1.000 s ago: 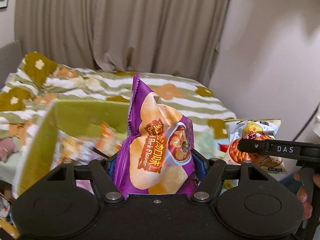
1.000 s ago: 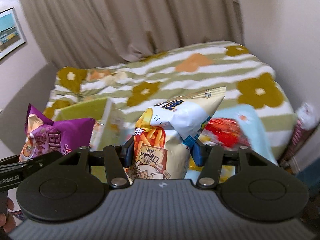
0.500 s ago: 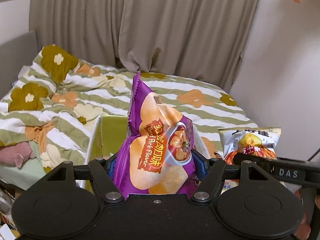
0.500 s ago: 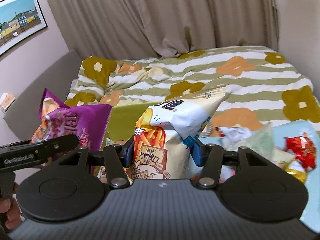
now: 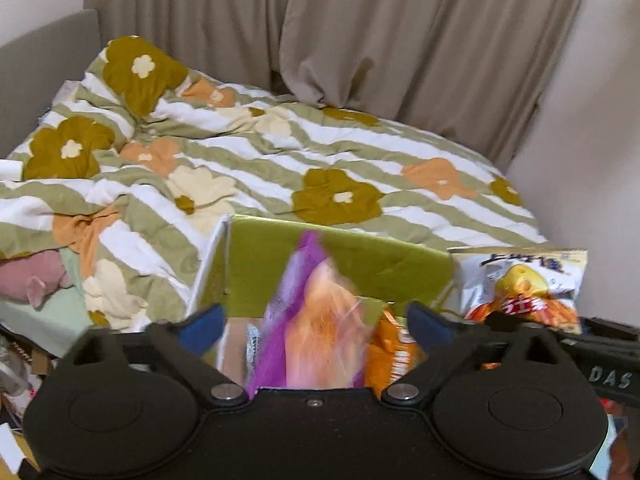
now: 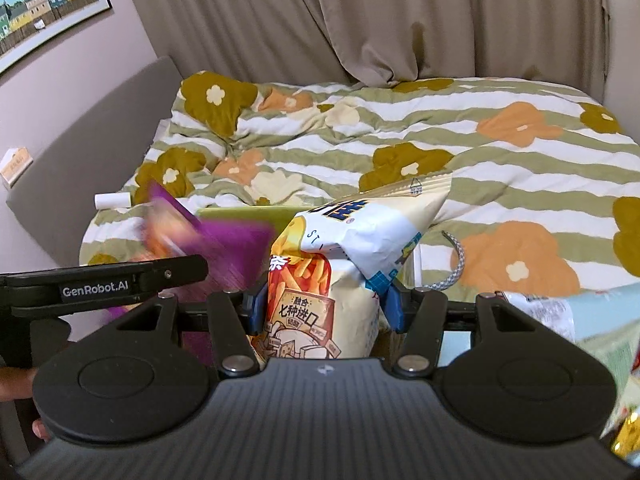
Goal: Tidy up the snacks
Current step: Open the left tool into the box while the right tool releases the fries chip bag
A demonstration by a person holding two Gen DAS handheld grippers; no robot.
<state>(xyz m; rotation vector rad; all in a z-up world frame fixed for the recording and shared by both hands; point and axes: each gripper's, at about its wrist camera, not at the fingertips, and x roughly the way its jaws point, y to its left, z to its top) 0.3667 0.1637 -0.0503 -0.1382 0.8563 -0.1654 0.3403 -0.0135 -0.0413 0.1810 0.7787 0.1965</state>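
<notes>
A purple bag of crisps (image 5: 304, 320) drops, motion-blurred, from the left gripper (image 5: 316, 324), whose jaws have just been opening and now stand wide, their blue pads clear of the packet on either side. Half a second earlier the same bag stood upright and firmly pinched between them. Below it gapes the green-lined box (image 5: 340, 256) at the foot of the bed (image 5: 240, 160), an orange packet (image 5: 394, 352) already lying inside, so the release appears to send the purple bag in with the snacks stored there. To the right, the right gripper (image 6: 322, 306) has its jaws partly closed on a white-and-blue bag of potato sticks (image 6: 344, 264), held upright just beside the box; judging by its position, that bag is likely the next to go in.
</notes>
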